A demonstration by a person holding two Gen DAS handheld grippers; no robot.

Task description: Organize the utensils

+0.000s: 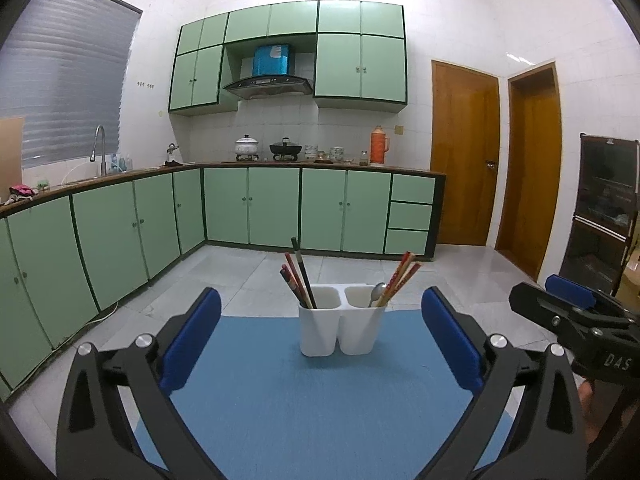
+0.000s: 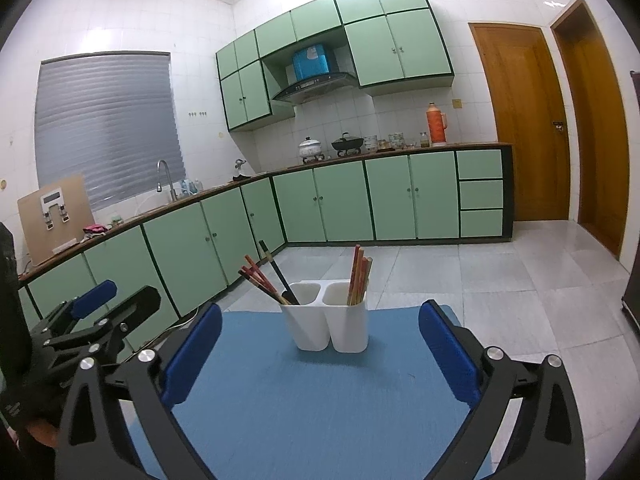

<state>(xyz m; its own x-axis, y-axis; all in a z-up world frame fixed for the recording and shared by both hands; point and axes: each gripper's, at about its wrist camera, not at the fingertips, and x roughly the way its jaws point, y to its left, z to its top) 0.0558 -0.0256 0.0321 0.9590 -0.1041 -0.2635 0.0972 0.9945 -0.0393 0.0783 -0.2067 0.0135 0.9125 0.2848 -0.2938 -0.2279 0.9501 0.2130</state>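
Note:
A white two-compartment utensil holder [image 1: 342,328] [image 2: 332,326] stands at the far end of a blue mat [image 1: 280,400] [image 2: 304,392]. Its left compartment holds dark red and black chopsticks [image 1: 298,276] [image 2: 264,276]. The right compartment holds light wooden chopsticks [image 1: 400,278] [image 2: 359,276] and a metal spoon [image 1: 378,292]. My left gripper [image 1: 320,340] is open, short of the holder, with nothing between its blue pads. My right gripper [image 2: 320,344] is open too, empty, also short of the holder. Each gripper shows at the edge of the other's view.
The mat lies on a table whose far edge drops to a grey tiled floor [image 1: 240,272]. Green cabinets [image 1: 276,208] line the far wall and left side, with a sink, pots and an orange thermos [image 1: 377,146] on the counter. Two wooden doors [image 1: 464,152] stand at right.

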